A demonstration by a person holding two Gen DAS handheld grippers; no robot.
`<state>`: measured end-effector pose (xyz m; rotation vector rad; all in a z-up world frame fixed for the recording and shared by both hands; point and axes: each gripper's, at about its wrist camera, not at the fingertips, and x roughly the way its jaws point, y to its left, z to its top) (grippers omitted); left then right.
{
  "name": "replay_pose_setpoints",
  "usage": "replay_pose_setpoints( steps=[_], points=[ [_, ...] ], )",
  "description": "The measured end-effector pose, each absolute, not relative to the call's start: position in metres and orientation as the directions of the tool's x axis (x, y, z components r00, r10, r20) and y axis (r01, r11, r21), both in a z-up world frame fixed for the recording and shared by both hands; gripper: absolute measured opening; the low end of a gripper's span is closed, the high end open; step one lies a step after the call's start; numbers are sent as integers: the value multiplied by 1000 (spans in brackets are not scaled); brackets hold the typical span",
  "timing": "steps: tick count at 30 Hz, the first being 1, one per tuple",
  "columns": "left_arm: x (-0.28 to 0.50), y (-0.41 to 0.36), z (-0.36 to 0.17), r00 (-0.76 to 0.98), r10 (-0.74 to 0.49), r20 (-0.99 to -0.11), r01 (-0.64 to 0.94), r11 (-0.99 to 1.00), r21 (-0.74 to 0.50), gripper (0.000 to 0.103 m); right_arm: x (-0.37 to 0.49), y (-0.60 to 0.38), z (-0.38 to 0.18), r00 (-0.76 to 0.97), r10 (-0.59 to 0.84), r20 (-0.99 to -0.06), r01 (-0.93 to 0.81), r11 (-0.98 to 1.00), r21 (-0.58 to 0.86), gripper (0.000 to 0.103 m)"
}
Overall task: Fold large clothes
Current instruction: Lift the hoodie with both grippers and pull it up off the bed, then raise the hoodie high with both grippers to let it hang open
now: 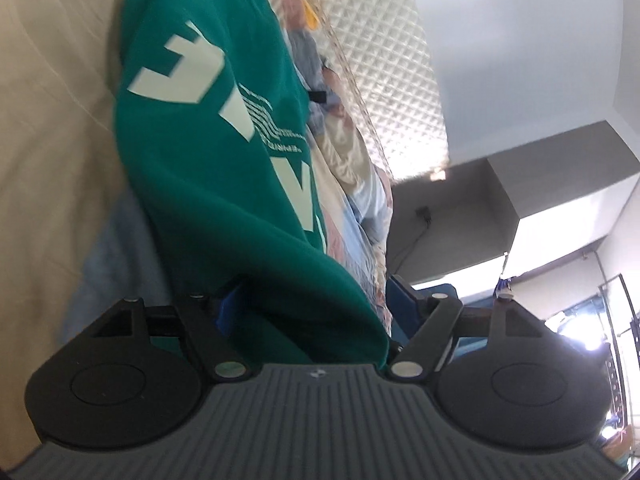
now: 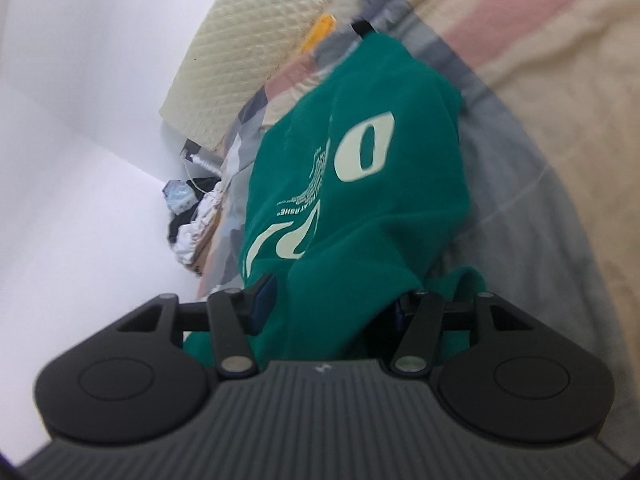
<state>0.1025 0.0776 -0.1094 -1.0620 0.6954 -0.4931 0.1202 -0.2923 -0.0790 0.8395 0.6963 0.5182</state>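
Green knit, the sweatshirt (image 1: 208, 152) lies on the patchwork bed (image 2: 540, 92), soft and floppy; best pinched at hem corners. Left tool (image 1: 316, 300) and right tool (image 2: 332, 300) stand released, cloth loose between their jaws. Fingertips are hidden under fabric, edges blurred

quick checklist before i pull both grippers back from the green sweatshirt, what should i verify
1. Left gripper jaws apart: ok, the fingers stand wide.
2. Right gripper jaws apart: ok, spread, though less widely.
3. Green sweatshirt free of the left pads: cannot tell; cloth lies between the fingers and hides the left pad.
4. Sweatshirt free of the right fingers: not ok; green cloth drapes around the right finger.
5. Sweatshirt resting on the patchwork bedding: ok.
6. Fold neat and flat: cannot tell; both views are blurred and too close.
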Motion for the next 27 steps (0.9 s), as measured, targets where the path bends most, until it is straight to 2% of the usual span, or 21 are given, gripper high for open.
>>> replay_pose_setpoints(
  steps=[1,3,5,6,9,10,13,19,21,24,27],
  points=[
    [106,74,-109,679,-680,-277,54,422,-905,77,123,-291,-81,661,668,-343,-146,563,813,56],
    [113,68,-107,659,-688,-303,80,465,-882,77,129,-286,-82,654,681,-330,-175,560,810,44],
    [118,63,-107,657,-673,-340,84,514,-854,72,134,-280,-81,650,683,-334,-194,574,796,35],
    [121,61,-109,654,-666,-359,78,531,-844,62,136,-277,-81,649,684,-333,-204,579,790,27],
    [123,59,-111,670,-632,-390,71,577,-814,25,140,-274,-78,673,662,-331,-230,613,756,15],
    [121,60,-109,685,-621,-382,78,584,-808,20,140,-274,-77,681,659,-320,-243,615,750,14],
    [106,65,-97,739,-587,-330,114,592,-798,14,130,-272,-65,700,667,-254,-327,617,716,12],
    [59,80,-51,822,-531,-209,200,611,-766,12,86,-266,-17,725,676,-129,-488,637,596,11],
    [46,91,-33,836,-527,-153,223,580,-783,12,72,-269,8,722,690,-52,-535,604,591,11],
    [29,104,3,849,-524,-61,284,551,-785,12,56,-261,60,717,697,6,-595,607,527,11],
    [15,111,61,861,-509,-3,339,578,-742,12,42,-251,123,718,695,41,-631,624,462,10]
  ],
)
